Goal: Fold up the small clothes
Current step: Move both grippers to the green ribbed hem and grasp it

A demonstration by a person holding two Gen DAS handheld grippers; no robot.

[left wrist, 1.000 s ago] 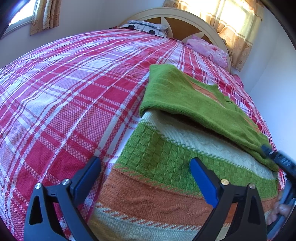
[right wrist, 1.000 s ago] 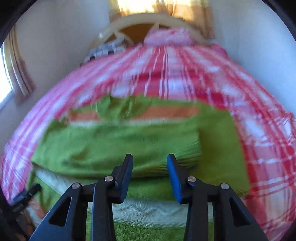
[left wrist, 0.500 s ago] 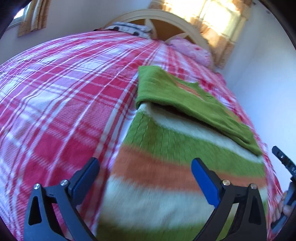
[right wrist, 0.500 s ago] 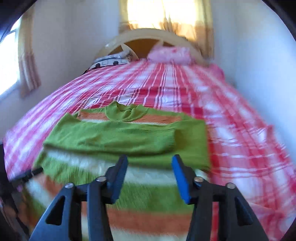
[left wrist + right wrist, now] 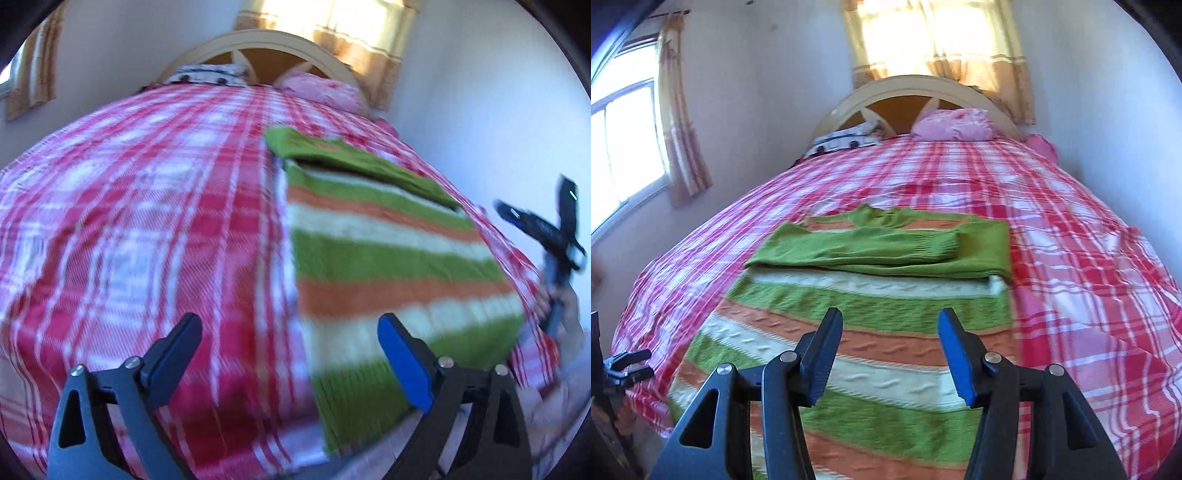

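1. The sweater (image 5: 864, 332), striped green, orange and cream, lies flat on the bed (image 5: 1089, 258), on its red-and-white plaid cover.
2. Both green sleeves (image 5: 871, 251) are folded across the chest, one on top of the other, just below the collar.
3. The left gripper (image 5: 290, 354) hangs over the near edge of the bed, at the sweater's left hem corner. Its jaws are wide apart and closing, gripping nothing; no cloth is between them.
4. The right gripper (image 5: 890, 354) hangs above the sweater's lower stripes. Its jaws are released, part-way apart, clear of the knit.
5. Two pillows (image 5: 955, 123) lie at the headboard (image 5: 916, 92), well apart from the sweater.
6. The left-wrist view is blurred.
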